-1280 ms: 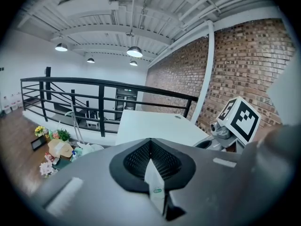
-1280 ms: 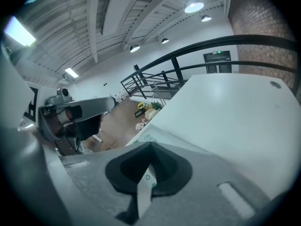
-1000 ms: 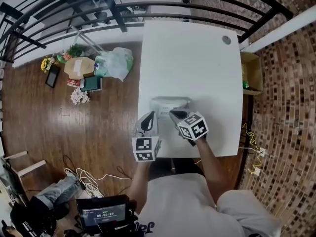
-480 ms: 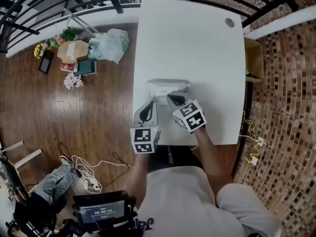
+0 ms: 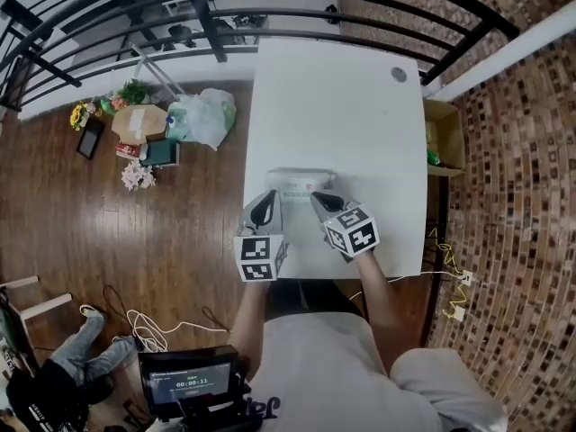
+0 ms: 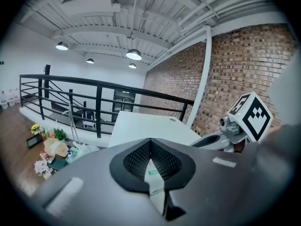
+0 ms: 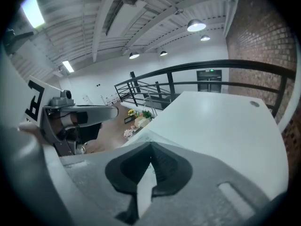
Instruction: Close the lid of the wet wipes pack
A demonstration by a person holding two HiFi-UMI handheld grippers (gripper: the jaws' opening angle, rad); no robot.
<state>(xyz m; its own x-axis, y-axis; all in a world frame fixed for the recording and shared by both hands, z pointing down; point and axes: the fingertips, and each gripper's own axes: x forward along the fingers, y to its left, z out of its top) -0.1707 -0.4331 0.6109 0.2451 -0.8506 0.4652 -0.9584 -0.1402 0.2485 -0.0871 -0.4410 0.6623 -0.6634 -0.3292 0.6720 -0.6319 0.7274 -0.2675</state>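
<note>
Table point(image 5: 360, 124): plain white.
Wet wipes pack point(image 5: 300, 184): white, small green print.
Left gripper point(image 5: 269, 197), right gripper point(image 5: 317, 198): grey, black pads, black-and-white square markers.
Floor point(image 5: 180, 232) left of table: brown wood planks.
Wall point(image 5: 513, 196) right of table: red-brown brick.
Railing point(image 5: 270, 34) beyond table: black.

Bright, even light; ceiling lamps point(image 6: 133, 54) glow, the white table point(image 5: 360, 115) glares softly. Fisheye bends the edges, gripper-view corners go black, the left gripper point(image 6: 150, 142) blurs up close.

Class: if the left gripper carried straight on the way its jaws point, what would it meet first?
Most likely the soft white wet wipes pack, lying on the white table right ahead of the left gripper, whose jaws are together. Whether they already touch it is unclear.
</note>
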